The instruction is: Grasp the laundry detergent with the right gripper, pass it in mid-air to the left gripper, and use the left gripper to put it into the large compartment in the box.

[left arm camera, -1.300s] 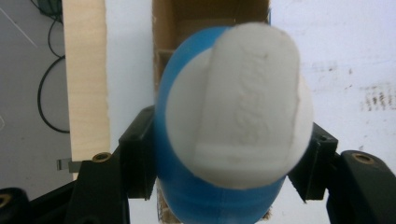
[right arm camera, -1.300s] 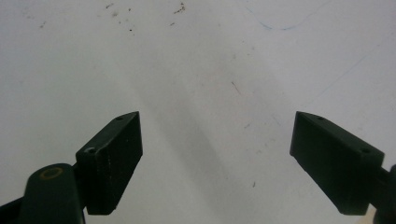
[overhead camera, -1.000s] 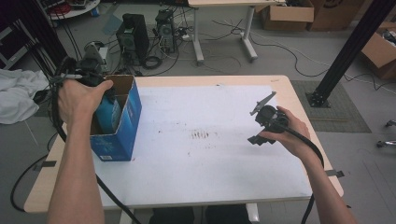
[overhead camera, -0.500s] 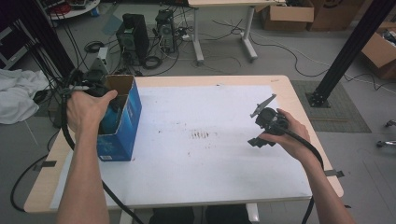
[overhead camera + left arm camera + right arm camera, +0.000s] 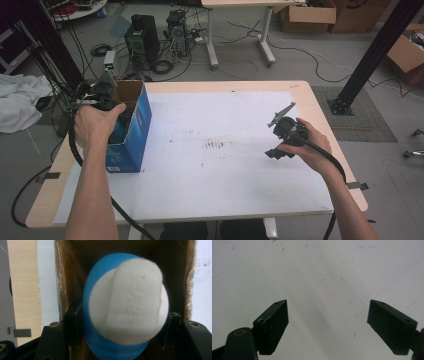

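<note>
A: Start at the near edge. What comes in first?

B: Two bare forearms. The right hand [image 5: 312, 145] is over the right part of the white sheet [image 5: 220, 170] that covers the worktop [image 5: 320, 107], and it carries the right tongs [image 5: 328, 326]. In the right gripper view their two black jaws stand wide apart with nothing between them, only the scuffed white sheet beyond.

A: And the other side?

B: The left hand [image 5: 95, 125] is at the left of the worktop, over the open top of a blue cardboard box [image 5: 131, 137] that stands upright near the left edge. It carries the left tongs [image 5: 123, 326], pointed down into the box.

A: Are they holding anything?

B: Yes. In the left gripper view the jaws are clamped on the two sides of a blue bottle [image 5: 92, 315] with a white cap [image 5: 130, 305]. The cap end faces the camera, and the brown inner walls of the box stand close around the bottle, so it is inside the box mouth. Whether it rests on the bottom I cannot tell.

A: Farther back?

B: Beyond the far edge, on the floor [image 5: 310, 70], a dark computer tower [image 5: 142, 42] with loose cables, the legs of another table [image 5: 235, 35], and cardboard cartons [image 5: 310, 15] at the far right. A white cloth [image 5: 20, 105] lies on the left.
</note>
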Demonstrator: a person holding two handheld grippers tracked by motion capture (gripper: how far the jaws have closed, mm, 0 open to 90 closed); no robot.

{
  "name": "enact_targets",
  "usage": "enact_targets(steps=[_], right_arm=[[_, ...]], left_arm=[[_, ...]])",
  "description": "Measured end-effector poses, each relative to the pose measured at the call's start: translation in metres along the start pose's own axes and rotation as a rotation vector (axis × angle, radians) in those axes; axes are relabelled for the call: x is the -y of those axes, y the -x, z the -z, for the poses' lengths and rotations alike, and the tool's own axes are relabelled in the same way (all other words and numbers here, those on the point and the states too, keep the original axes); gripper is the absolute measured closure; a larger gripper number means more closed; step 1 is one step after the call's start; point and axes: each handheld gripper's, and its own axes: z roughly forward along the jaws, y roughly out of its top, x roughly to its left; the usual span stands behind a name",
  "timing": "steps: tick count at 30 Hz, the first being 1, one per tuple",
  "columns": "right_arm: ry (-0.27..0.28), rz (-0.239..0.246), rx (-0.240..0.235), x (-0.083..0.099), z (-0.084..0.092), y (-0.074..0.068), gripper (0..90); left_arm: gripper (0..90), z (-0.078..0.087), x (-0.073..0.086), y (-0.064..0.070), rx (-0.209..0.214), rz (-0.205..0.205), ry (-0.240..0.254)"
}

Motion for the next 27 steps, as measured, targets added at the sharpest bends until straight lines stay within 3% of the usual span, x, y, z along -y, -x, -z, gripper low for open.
enact_targets(steps=[11, 18, 27], right_arm=[[-0.005, -0.002, -0.003, -0.0006, -0.0005, -0.0010, 17.2], [-0.004, 0.000, -0.007, -0.0009, -0.0021, -0.0026, 17.2], [-0.007, -0.001, -0.008, -0.0012, -0.0026, -0.0029, 17.3]], left_arm=[[37.9, -0.0043, 0.0019, 0.0000, 0.000, -0.006, -0.006], [37.9, -0.0051, 0.0065, 0.0000, -0.001, 0.010, 0.025], [37.8, -0.0055, 0.0070, 0.0025, -0.012, 0.003, 0.029]])
